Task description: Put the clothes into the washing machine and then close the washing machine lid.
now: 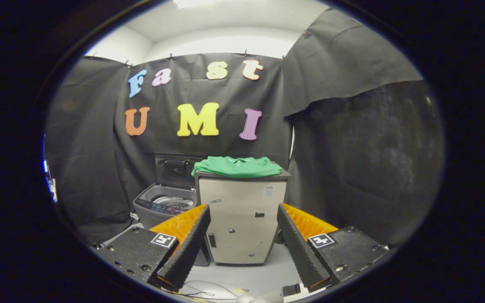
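Gripper view: a green shirt (237,166) lies folded flat on top of a pale cabinet (242,219). It has a collar at its far edge, and its cloth spreads across most of the cabinet's dark top, with one corner drooping a little over the near left edge. The cabinet is a boxy unit with a light front panel carrying a few small stickers and dark marks.

Just to the left of the cabinet, and lower, stands a top-loading washing machine (164,206). Its lid (175,170) is raised upright against the black cloth wall, and the drum opening shows behind a dark control strip.

The gripper (242,235) has its fingers (185,252) spread wide apart, holding nothing. The cabinet's front stands between and beyond the fingers, and the shirt sits higher up and well beyond the fingertips, touching neither. The washing machine lies beyond the left finger. Thin cables (202,290) trail on the pale floor (246,275) below the fingers.
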`<state>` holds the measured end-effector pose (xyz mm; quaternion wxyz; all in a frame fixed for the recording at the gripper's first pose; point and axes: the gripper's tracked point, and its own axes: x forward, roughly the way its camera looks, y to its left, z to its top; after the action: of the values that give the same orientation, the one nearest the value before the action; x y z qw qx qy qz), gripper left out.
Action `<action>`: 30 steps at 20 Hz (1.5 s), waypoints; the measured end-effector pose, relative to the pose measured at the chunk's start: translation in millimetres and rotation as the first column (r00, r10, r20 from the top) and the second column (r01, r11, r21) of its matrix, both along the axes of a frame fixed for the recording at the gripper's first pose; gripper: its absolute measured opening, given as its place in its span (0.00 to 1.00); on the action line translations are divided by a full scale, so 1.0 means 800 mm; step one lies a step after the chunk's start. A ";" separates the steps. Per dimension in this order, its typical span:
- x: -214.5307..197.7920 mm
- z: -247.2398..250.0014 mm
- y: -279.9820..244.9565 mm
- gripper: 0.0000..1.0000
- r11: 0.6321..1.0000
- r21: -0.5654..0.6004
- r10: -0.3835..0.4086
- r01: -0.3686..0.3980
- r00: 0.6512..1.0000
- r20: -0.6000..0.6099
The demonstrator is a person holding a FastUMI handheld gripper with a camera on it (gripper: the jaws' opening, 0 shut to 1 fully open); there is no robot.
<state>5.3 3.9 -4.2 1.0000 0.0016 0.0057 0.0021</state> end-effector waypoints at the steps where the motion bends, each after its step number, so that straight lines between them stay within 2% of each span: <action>1: 0.001 0.003 0.001 0.99 1.000 0.000 0.000 0.000 1.000 0.002; 9: 0.030 0.038 0.020 0.99 1.000 0.006 -0.029 0.029 1.000 0.005; 14: 0.067 0.089 0.038 0.99 0.998 0.009 -0.067 0.067 0.998 0.020; 18: 0.110 0.141 0.053 0.99 0.998 0.009 -0.062 0.061 0.997 0.043; 23: 0.192 0.198 0.061 0.99 0.999 0.033 -0.028 0.027 0.999 0.040; 30: 0.353 0.255 0.040 0.99 0.998 0.069 -0.001 0.002 1.000 -0.020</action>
<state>287.5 36.0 199.7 0.9992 0.0364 0.0155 0.0016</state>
